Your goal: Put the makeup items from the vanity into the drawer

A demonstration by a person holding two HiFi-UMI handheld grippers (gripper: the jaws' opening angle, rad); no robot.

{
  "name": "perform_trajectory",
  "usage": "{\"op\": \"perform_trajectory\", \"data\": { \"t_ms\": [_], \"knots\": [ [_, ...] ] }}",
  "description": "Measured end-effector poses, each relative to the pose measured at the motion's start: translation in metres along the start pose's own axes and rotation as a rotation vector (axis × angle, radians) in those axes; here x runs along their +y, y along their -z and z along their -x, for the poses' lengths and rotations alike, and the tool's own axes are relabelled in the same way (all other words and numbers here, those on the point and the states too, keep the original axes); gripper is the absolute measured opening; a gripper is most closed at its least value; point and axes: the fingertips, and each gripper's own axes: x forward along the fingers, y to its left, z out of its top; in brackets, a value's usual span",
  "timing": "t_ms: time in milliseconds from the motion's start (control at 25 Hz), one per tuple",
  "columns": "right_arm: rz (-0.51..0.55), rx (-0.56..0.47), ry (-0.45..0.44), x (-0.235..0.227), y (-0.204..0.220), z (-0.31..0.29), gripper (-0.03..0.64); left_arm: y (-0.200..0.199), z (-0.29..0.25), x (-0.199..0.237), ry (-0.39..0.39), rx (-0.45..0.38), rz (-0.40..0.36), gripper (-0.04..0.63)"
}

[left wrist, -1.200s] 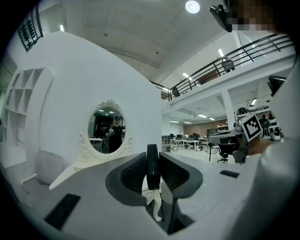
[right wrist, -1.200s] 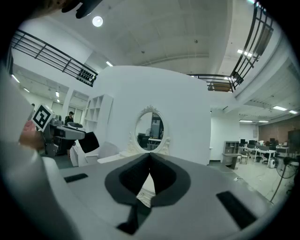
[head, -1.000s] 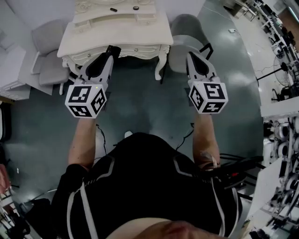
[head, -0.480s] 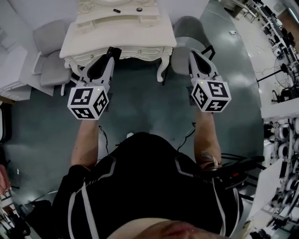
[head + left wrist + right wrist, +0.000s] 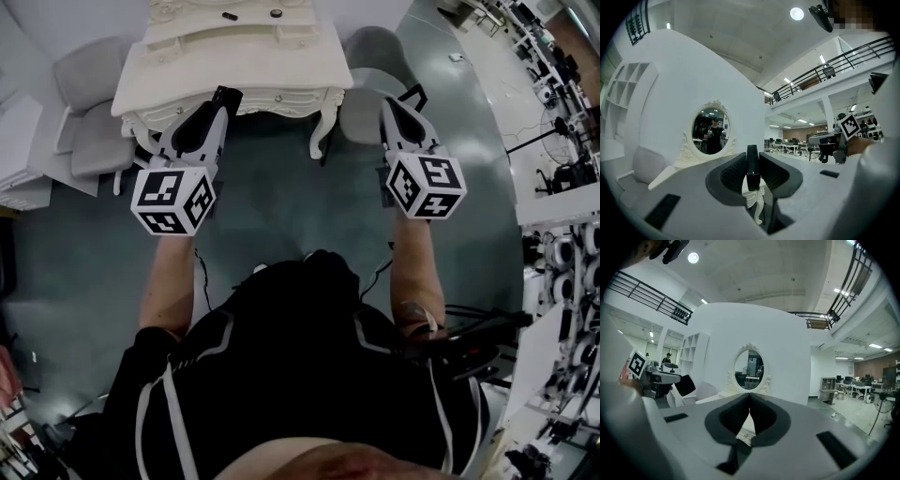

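The white vanity [image 5: 187,58] stands at the top of the head view, its drawer front [image 5: 281,97] closed. On its upper shelf lie a small black stick [image 5: 228,16] and a round dark item [image 5: 276,13]. My left gripper [image 5: 221,103] hangs just before the vanity's front edge, shut on a slim black makeup item [image 5: 753,165] that stands upright between the pads and pokes past the tips [image 5: 226,94]. My right gripper [image 5: 392,101] is level with it beyond the vanity's right leg, shut with nothing in it [image 5: 750,397].
A grey chair [image 5: 80,112] sits left of the vanity and another [image 5: 373,80] right of it, behind my right gripper. The vanity's oval mirror [image 5: 711,130] faces both gripper views. Desks and equipment [image 5: 562,169] line the right side.
Both grippers stay in front of the vanity with only a slight drift. The left one keeps hold of the black item.
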Motion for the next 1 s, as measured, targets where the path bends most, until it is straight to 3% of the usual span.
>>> {"op": "perform_trajectory", "data": {
  "t_ms": [400, 1000],
  "knots": [
    [0.016, -0.007, -0.049, -0.017, 0.003, -0.049, 0.005, 0.004, -0.039, 0.015, -0.035, 0.009, -0.010, 0.089],
    [0.001, -0.002, -0.121, -0.100, 0.008, -0.155, 0.006, 0.004, -0.172, 0.032, -0.066, 0.060, -0.025, 0.087]
  ]
}}
